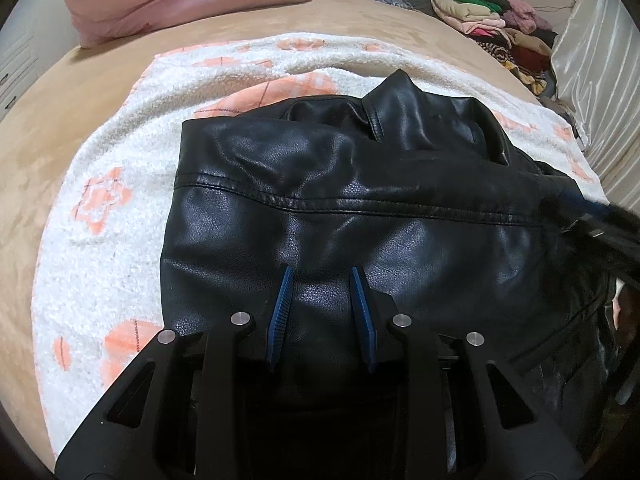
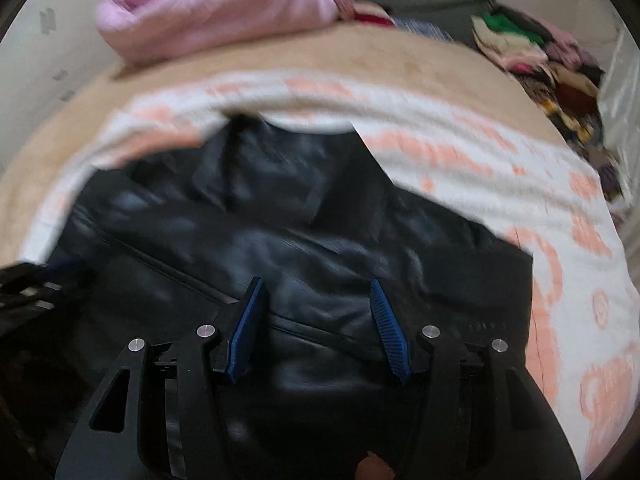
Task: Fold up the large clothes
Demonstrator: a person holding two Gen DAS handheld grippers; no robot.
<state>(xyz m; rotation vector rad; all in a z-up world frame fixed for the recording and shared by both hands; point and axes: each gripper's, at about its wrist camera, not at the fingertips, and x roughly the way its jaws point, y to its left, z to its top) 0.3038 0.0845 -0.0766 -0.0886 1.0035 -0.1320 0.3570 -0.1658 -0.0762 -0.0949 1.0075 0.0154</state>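
Left wrist view: the black leather jacket (image 1: 340, 208) lies partly folded on a white-and-orange blanket (image 1: 100, 184) on the bed (image 1: 80, 80), collar at its far edge. The left hand-held gripper (image 1: 320, 276) hovers over the jacket's near part, fingers apart, holding nothing.

Right wrist view, blurred: the right hand-held gripper (image 2: 316, 292) is also spread wide and empty above the jacket (image 2: 304, 240), near its right edge. Stiff, slick leather may spring open or slide from a shallow pinch, and a grip could also catch the blanket beneath.
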